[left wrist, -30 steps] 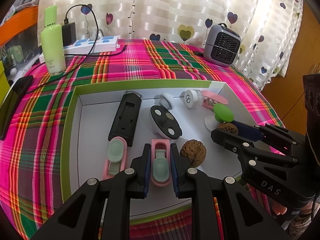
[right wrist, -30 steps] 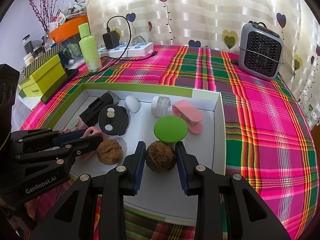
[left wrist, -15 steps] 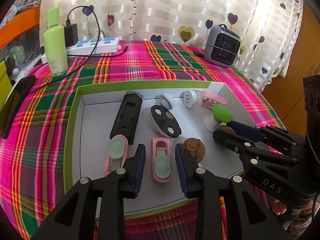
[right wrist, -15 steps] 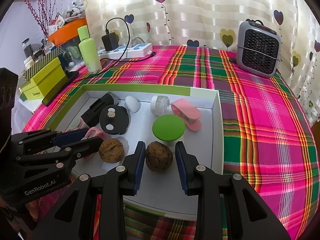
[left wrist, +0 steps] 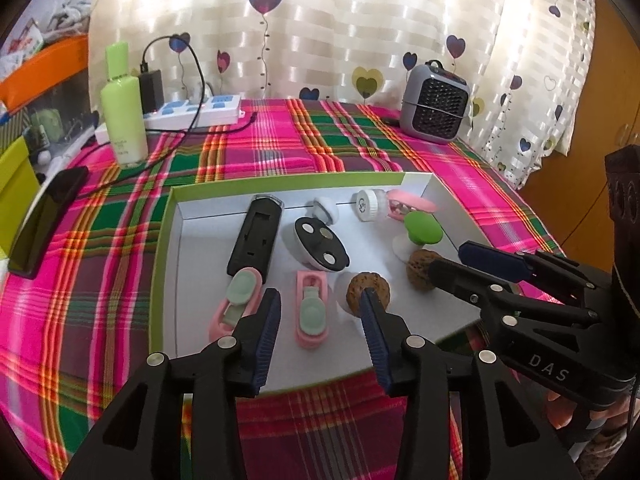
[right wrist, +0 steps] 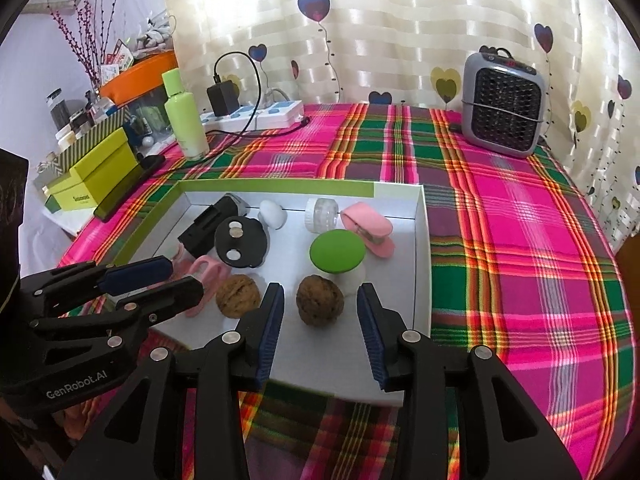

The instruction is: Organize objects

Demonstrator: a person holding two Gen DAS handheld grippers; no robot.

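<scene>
A white tray with a green rim (left wrist: 280, 184) holds small items on the plaid cloth. My left gripper (left wrist: 319, 300) is opening. A pink clip with a mint pad (left wrist: 312, 312) lies on the tray floor between its fingers, touched by neither pad. A second such clip (left wrist: 236, 306) lies to its left and a walnut (left wrist: 368, 294) by its right finger. My right gripper (right wrist: 320, 294) is also opening, and another walnut (right wrist: 320, 306) rests free between its pads. The left gripper (right wrist: 180, 278) shows at the left of the right wrist view, the right gripper (left wrist: 460, 260) at the right of the left wrist view.
Further back in the tray lie a black holder (left wrist: 256, 240), a black oval disc (left wrist: 320, 244), a green cap (left wrist: 422, 228), a white jar (left wrist: 366, 204) and a pink clip (left wrist: 408, 204). Beyond stand a green bottle (left wrist: 122, 120), power strip (left wrist: 196, 112), heater (left wrist: 434, 110) and phone (left wrist: 44, 220).
The left gripper's jaws have spread off the pink clip and it has drawn back a little. The right gripper's jaws have widened away from the walnut, which stays on the tray floor.
</scene>
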